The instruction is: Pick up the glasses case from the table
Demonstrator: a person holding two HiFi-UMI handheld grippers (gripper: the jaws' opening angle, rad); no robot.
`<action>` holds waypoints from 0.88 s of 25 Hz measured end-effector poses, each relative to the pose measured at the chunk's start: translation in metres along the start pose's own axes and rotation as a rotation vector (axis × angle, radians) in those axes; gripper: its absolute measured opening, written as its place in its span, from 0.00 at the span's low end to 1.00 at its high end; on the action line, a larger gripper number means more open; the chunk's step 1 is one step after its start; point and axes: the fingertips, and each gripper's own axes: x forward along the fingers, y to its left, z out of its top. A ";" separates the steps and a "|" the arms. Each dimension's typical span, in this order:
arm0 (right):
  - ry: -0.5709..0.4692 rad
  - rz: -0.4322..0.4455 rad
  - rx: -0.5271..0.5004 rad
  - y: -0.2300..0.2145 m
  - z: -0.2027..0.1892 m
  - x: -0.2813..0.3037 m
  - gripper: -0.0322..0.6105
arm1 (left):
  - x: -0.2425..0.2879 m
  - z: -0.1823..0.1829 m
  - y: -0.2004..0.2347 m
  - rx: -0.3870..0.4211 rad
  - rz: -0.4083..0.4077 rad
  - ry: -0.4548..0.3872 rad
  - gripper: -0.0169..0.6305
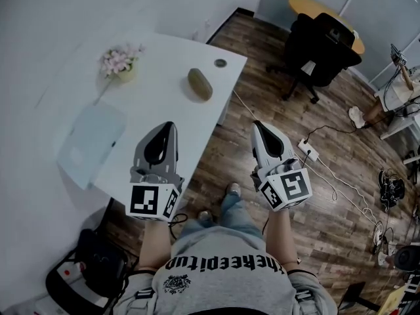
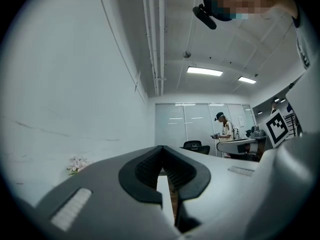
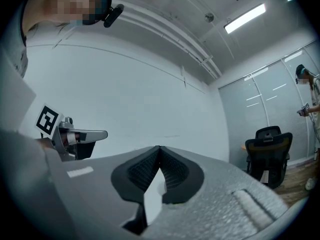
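Looking down from the head view, a white table [image 1: 164, 104] runs away to the far left, and the glasses case [image 1: 200, 84] lies on it towards its far right end, well apart from both grippers. The case is an olive-brown oblong lying flat, its long axis slanting from far left to near right. A small round object [image 1: 220, 63] sits just beyond it by the table's corner, a pot of pale flowers [image 1: 119, 63] stands well to its left, and a pale sheet [image 1: 92, 143] lies nearer on the left. Only bare tabletop lies between the case and the left gripper [image 1: 168, 128], which hovers over the near end. The right gripper [image 1: 260, 126] hangs over the wooden floor [image 1: 328, 202], right of the table edge. A black office chair [image 1: 318, 51] stands far right.

In the left gripper view the jaws are together, tips meeting, nothing between them. A distant person [image 2: 225, 129] stands at a desk.

In the right gripper view the jaws are likewise closed and empty, aimed at the white wall [image 3: 150, 99].
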 end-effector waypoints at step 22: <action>-0.005 0.177 -0.002 -0.088 0.001 0.090 0.05 | 0.100 -0.005 0.002 0.026 0.155 -0.013 0.05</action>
